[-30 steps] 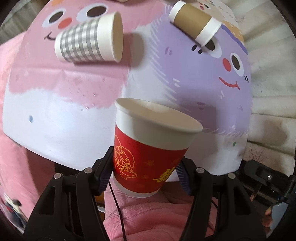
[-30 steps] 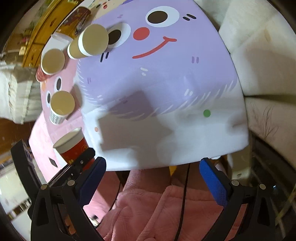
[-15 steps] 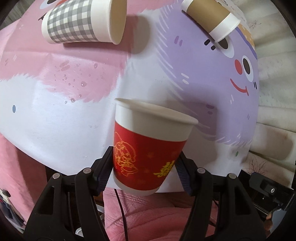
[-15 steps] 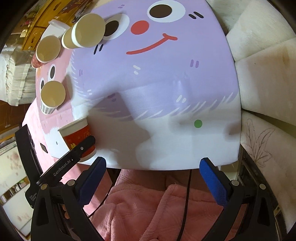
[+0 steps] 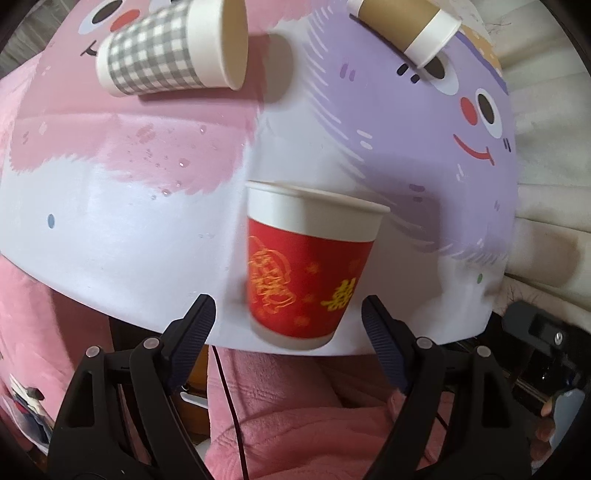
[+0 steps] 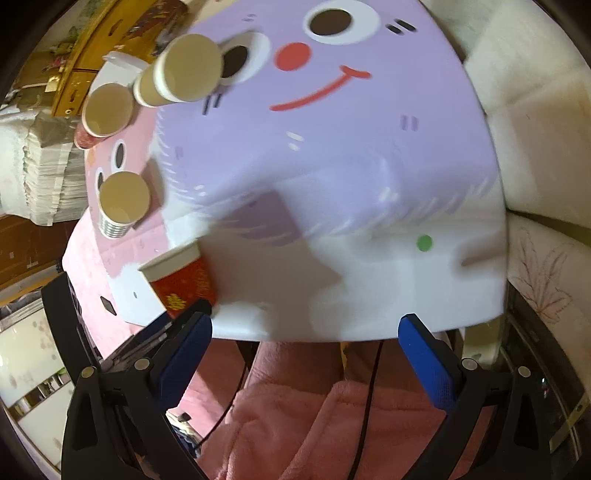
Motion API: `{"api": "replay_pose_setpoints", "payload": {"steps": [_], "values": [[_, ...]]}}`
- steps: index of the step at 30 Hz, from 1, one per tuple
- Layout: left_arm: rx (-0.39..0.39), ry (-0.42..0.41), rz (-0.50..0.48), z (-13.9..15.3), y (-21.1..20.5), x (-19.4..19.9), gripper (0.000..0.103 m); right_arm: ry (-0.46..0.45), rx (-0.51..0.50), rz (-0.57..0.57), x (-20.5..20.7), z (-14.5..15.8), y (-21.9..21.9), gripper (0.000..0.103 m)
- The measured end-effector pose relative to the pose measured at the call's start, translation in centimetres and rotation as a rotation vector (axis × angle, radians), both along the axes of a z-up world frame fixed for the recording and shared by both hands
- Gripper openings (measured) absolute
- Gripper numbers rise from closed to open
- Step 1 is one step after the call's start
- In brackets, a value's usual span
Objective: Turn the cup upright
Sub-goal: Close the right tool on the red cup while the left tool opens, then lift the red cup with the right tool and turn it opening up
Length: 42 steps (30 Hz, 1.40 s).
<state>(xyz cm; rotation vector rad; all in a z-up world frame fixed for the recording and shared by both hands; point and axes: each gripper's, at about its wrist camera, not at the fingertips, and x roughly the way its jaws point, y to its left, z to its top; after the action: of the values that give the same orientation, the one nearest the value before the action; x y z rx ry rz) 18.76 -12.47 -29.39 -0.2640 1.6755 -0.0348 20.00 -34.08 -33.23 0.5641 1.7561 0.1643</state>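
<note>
Red cup set upright near the table's front edge, released by the left gripper.

The red cup [image 5: 310,269] is seen standing mouth-up on the table [image 5: 110,229], between the spread fingers of the left gripper [image 5: 288,317], which touch nothing. The right gripper [image 6: 304,328] is held wide open and empty. The checked cup [image 5: 170,51], at 11 o'clock, lies on its side; a grasp across its wall is probably called for next.

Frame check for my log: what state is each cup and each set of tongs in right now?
red cup: upright near the table edge, mouth up, not gripped
left tongs: open, one finger on each side of the red cup, not touching
right tongs: open, holding nothing
checked cup: lying on its side
brown cup: lying on its side
</note>
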Motion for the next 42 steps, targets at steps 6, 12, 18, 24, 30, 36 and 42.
{"api": "replay_pose_setpoints", "payload": {"steps": [6,12,18,24,30,36,42], "values": [[-0.034,-0.052,-0.061,3.1,1.8,0.3,0.079,-0.105,-0.004,-0.023,0.0,1.7,2.6,0.102],[-0.010,-0.100,-0.174,5.7,4.7,0.1,0.079,-0.138,-0.021,-0.131,-0.7,2.2,5.5,0.102],[-0.009,-0.109,-0.219,6.8,10.5,0.0,0.079,-0.176,-0.023,-0.214,-2.0,2.6,9.3,0.102],[0.022,-0.108,-0.307,7.1,14.3,-0.3,0.079,-0.173,-0.080,-0.270,-3.6,2.2,12.8,0.102],[0.047,-0.112,-0.392,6.6,15.7,-0.6,0.079,-0.195,-0.117,-0.286,-4.2,1.1,15.4,0.102],[0.075,-0.091,-0.432,5.4,16.3,-0.8,0.079,-0.217,-0.183,-0.189,-3.6,-0.8,17.2,0.102],[0.097,-0.078,-0.433,5.1,17.5,-0.9,0.079,-0.209,-0.225,-0.164,-2.8,-2.0,18.2,0.101]]}}
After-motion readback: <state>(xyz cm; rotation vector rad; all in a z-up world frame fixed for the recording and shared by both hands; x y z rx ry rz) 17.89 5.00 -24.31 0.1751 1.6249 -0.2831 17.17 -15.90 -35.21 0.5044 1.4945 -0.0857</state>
